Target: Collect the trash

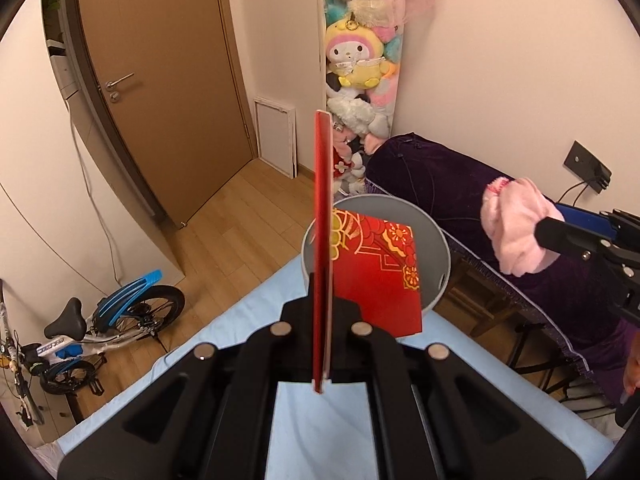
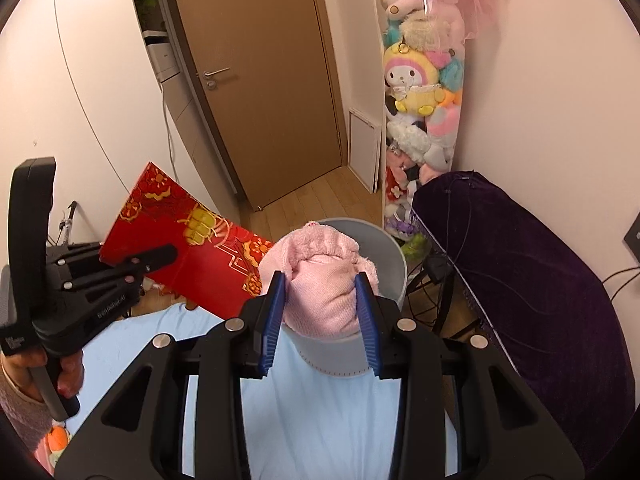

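Left wrist: left claw (image 1: 322,296) pinches red envelope (image 1: 376,276) edge-on; right claw (image 2: 320,304) clamps pink cloth (image 2: 320,280).

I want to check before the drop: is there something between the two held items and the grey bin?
Nothing visible blocks the way. The red envelope in the left gripper and the pink cloth in the right gripper both hang in front of the open grey bin, with no lid on it.

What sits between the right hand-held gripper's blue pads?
A bunched pink cloth, pinched by the right hand-held gripper over the grey bin; the right wrist view shows it.
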{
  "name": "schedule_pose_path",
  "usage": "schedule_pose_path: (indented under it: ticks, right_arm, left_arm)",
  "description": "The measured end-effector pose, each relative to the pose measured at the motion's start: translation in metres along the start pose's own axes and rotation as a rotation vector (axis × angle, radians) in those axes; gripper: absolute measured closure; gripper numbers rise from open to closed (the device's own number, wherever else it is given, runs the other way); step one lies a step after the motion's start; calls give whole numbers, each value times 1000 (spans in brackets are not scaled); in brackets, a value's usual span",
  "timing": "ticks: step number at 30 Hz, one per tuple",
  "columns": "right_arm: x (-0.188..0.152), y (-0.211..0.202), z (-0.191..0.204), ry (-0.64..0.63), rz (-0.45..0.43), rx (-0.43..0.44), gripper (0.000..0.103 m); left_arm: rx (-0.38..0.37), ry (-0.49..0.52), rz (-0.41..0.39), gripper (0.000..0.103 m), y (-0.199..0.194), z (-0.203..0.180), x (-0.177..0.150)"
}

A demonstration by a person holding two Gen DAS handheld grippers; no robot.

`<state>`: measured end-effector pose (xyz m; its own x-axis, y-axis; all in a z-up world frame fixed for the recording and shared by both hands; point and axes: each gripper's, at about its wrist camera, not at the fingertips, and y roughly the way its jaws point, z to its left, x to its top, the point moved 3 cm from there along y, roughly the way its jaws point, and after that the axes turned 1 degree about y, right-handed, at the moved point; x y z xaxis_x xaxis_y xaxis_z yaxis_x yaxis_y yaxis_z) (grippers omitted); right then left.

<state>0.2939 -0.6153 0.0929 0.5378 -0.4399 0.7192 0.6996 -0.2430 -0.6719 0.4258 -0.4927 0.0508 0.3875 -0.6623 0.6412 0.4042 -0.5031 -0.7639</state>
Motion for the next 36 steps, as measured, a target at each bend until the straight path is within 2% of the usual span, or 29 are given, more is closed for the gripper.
schedule_pose_path:
  ticks: [11, 12, 17, 19, 20, 22, 24, 31, 36]
  right_arm:
    - [60, 14, 5, -25, -14, 0, 68]
    - [64, 14, 6, -35, -11, -2, 66]
    - [82, 22, 10, -68, 0, -50, 58]
    - [86, 23, 7, -58, -3, -57, 58]
    - [88, 22, 6, -56, -6, -57, 58]
    - [86, 16, 7, -64, -18, -53, 58]
    - [83, 13, 6, -64, -26, -55, 58]
    - [68, -5, 5, -69, -23, -45, 58]
    - [56, -17, 6, -84, -21, -37, 58]
  left_arm:
    - [17, 5, 7, 100, 13, -10, 37]
    - [18, 10, 5, 97, 12, -10, 39]
    - [55, 40, 17, 95, 15, -13, 47]
    - [57, 36, 19, 88, 16, -13, 48]
    - [56, 32, 13, 84, 15, -13, 49]
    - [48, 33, -7, 62, 12, -12, 47]
    - [48, 40, -34, 56, 9, -14, 48]
    - [37, 60, -46, 56, 10, -22, 62]
    - [34, 40, -48, 56, 7, -15, 58]
